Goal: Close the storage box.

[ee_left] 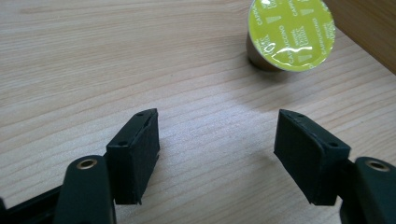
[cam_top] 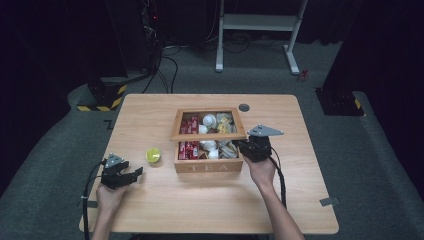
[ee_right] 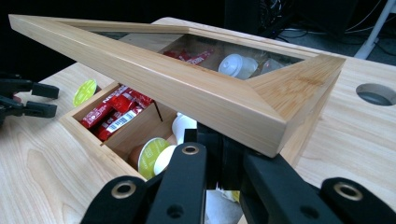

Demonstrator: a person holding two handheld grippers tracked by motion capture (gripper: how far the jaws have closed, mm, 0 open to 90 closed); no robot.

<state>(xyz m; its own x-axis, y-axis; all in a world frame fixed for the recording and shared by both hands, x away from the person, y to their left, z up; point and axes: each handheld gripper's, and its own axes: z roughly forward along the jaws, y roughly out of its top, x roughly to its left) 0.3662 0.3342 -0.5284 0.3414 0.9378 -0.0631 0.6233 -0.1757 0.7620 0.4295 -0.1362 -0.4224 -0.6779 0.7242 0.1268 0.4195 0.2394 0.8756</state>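
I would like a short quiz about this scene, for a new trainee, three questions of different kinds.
1. True or false: the left gripper holds the green capsule.
2. What props up the lid of the tea box? A) the right gripper B) a hand C) nothing
3. Fill in: the green capsule stands on the ____, outside the box.

Key:
1. False: its jaws stand open and empty, the capsule ahead of them.
2. A
3. table

"TEA" on box front [cam_top: 208,167], "CAPPUCCINO" (repeated) on capsule lid [ee_left: 292,32]
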